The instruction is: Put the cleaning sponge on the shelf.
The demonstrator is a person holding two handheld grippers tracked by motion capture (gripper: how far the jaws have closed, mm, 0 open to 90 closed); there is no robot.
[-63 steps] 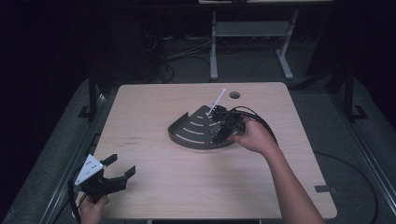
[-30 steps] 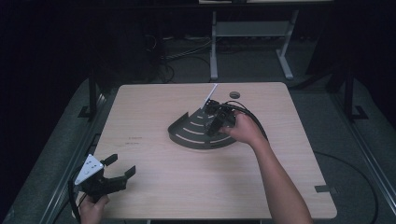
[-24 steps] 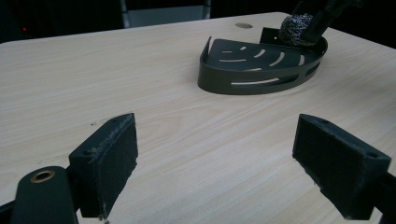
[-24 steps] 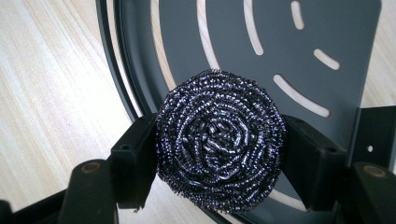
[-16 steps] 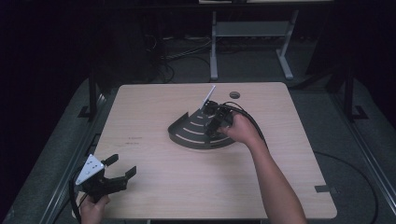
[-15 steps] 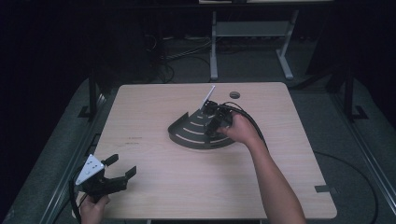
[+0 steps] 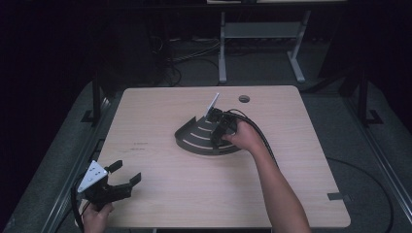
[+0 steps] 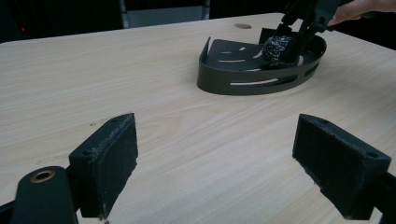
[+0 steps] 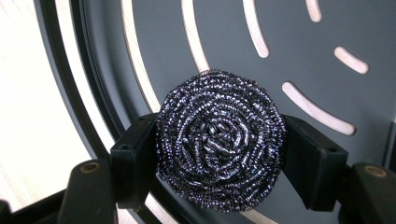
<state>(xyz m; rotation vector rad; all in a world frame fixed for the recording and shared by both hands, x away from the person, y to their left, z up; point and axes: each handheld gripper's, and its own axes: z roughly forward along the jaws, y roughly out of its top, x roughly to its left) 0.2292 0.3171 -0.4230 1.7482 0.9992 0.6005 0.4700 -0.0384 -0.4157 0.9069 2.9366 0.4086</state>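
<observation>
Right now the steel wool scourer (image 9: 219, 144) sits squeezed between the 2 black pads of the right gripper (image 9: 219, 154), which press on its left and right sides; it hangs low over the slotted floor of the dark corner rack (image 9: 299, 42). From the left gripper view, the scourer (image 8: 276, 48) is inside the rack (image 8: 243, 81), near its back wall. Count: 1 scourer, 1 rack, 2 grippers. Near the table's (image 7: 184, 194) front-left corner, the left gripper (image 7: 121, 175) has its jaws spread wide, holding nothing.
</observation>
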